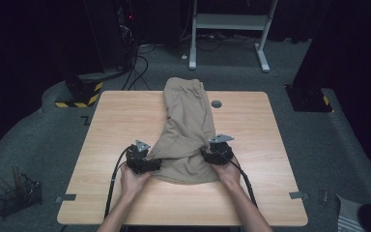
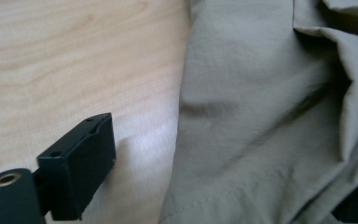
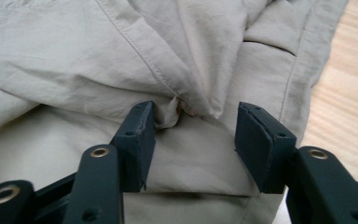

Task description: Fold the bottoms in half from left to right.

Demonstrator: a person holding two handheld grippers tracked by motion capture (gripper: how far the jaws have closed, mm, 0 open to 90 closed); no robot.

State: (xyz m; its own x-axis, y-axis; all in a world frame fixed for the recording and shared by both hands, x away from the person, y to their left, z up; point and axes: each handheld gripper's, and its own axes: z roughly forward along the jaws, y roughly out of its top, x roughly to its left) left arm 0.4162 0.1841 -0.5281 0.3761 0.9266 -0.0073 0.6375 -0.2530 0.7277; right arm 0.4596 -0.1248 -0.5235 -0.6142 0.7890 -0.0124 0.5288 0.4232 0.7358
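Note:
A beige garment (image 1: 188, 130) lies crumpled on the wooden table (image 1: 121, 125), stretching from the far edge toward the near middle. My left gripper (image 1: 149, 163) rests at its near left edge. In the left gripper view the jaws stand wide apart, with the garment's (image 2: 261, 107) hem between them, and the left gripper (image 2: 214, 191) is open. My right gripper (image 1: 211, 154) sits at the garment's near right side. It is the open right gripper (image 3: 196, 140) in its own view, and a raised fold of the garment (image 3: 186, 60) lies between the jaws without being pinched.
A grey round cap (image 1: 216, 104) is set in the table just right of the garment. On the floor stand a wire basket (image 1: 18, 195) at the left, a white desk frame (image 1: 229, 24) at the back and a yellow-black striped base (image 1: 79, 96).

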